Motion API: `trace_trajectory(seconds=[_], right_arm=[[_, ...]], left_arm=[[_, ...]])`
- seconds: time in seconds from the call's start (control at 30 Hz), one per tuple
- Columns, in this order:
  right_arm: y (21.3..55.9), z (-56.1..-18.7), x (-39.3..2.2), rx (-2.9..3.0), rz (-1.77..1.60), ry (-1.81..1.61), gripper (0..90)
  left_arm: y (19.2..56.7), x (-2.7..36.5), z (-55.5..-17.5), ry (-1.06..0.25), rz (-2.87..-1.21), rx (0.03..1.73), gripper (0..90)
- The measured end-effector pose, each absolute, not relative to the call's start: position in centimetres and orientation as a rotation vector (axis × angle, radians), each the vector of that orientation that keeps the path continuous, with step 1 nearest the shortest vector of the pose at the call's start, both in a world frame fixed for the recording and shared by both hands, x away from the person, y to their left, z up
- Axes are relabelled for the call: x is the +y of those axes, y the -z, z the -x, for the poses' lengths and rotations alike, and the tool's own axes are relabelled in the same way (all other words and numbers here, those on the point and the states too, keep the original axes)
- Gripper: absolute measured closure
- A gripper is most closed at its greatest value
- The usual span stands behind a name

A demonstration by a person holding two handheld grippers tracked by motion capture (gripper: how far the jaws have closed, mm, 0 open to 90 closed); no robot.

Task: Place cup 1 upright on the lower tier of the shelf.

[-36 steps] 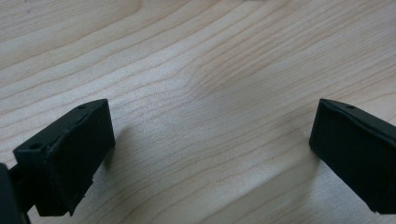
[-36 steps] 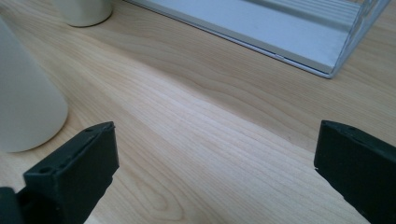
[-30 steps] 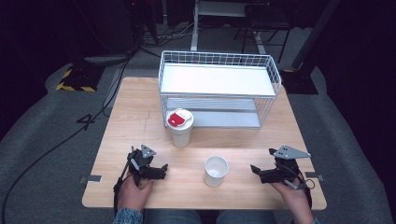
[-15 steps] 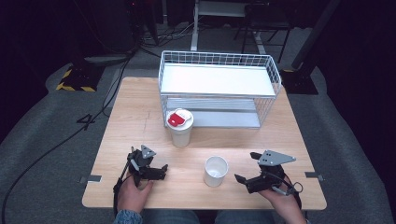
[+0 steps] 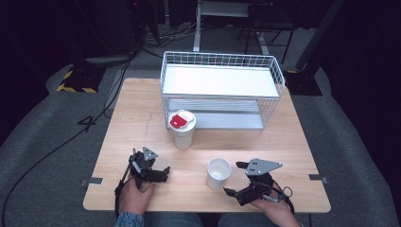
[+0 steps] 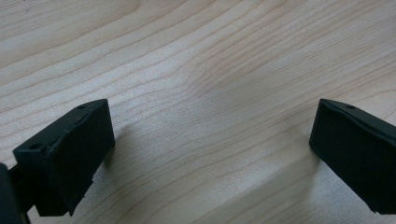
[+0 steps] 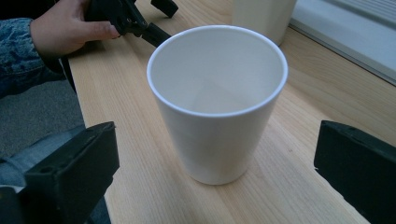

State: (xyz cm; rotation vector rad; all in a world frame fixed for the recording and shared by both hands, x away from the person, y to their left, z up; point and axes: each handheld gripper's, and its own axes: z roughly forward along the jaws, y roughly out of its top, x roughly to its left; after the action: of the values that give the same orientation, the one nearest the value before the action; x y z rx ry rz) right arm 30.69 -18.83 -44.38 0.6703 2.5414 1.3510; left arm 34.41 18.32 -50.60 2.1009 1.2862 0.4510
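Table (image 5: 142,118): pale wood, seen from above.
Rack (image 5: 222,61): white wire, two shelves, far centre of table; both shelves bare.
Lidded cup (image 5: 182,129): upright, red-and-white lid, just near side of rack's left end.
Cup (image 5: 218,173): white, open, empty, upright on table near the near edge, a little right of centre; well apart from lidded cup.
Right gripper (image 5: 234,178): just right of cup, aimed at it; jaws wide apart, nothing between them yet. In right gripper view, cup (image 7: 217,100) centred ahead of the jaws, not touched.
Left gripper (image 5: 165,170): resting low over bare wood at near left; jaws apart, holding nothing. Hand (image 7: 70,28) around it, seen beyond cup in right gripper view.
Progress: early. Approach to cup nearly lined up; grasp not yet made, cup not lifted, nothing placed anywhere. Left to do, by judgement: advance, close on cup wall, carry. Destination not evident.
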Motion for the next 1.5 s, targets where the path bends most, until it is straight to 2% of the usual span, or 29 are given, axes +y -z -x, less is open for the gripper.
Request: trace_trajectory(seconds=[0.6,0.93,1.0,1.17,1.5], right_arm=[[47.7,-32.4,-16.3,2.598,-0.721,-1.321,2.0],[49.1,-32.7,-15.0,2.580,-0.690,-1.314,10.0],[49.1,-32.7,-14.9,2.572,-0.688,-1.318,15.7],[49.3,-32.5,-14.8,2.538,-0.682,-1.317,22.6],[49.3,-32.4,-14.8,2.526,-0.684,-1.314,22.9]], left_arm=[[50.6,18.3,-34.4,-0.450,-2.101,1.286,0.6],[50.6,18.3,-34.4,-0.451,-2.100,1.286,0.6],[50.6,18.3,-34.4,-0.450,-2.101,1.286,0.6],[50.6,18.3,-34.4,-0.451,-2.101,1.286,0.6],[50.6,18.3,-34.4,-0.451,-2.101,1.286,0.6]])
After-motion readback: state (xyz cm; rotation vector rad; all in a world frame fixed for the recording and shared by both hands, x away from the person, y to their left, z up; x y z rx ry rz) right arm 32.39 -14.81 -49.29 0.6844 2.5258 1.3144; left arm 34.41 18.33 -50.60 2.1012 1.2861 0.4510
